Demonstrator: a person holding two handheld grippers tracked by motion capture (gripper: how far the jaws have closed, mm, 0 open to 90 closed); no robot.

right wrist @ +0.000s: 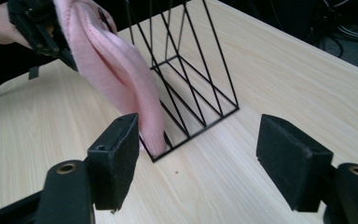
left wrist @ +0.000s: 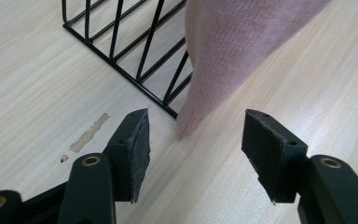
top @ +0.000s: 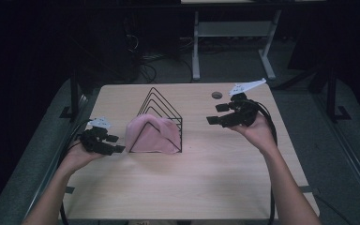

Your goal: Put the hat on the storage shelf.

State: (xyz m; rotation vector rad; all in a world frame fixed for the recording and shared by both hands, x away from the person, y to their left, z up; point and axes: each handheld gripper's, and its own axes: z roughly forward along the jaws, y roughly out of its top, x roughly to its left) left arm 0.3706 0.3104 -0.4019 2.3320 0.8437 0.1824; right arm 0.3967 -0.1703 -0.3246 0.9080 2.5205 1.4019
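Note:
A black wire rack (top: 161,105) with triangular dividers stands at the middle of the wooden table (top: 192,178). A pink cloth (top: 152,136) is draped over its near end and hangs down to the tabletop. My left gripper (top: 115,144) is just left of the cloth, low over the table. Its jaws are open in the left gripper view, where the cloth's lower corner (left wrist: 233,51) hangs beyond the left gripper (left wrist: 196,140) and nothing is between the pads. My right gripper (top: 216,114) hovers right of the rack. It (right wrist: 198,149) is open and empty, facing the rack (right wrist: 200,88) and cloth (right wrist: 121,74).
A round cable hole (top: 217,95) sits near the table's far edge. A pale scuff (left wrist: 89,133) marks the wood left of the rack. White desk legs (top: 234,42) and cables stand on the floor behind. Bare tabletop stretches in front of the rack.

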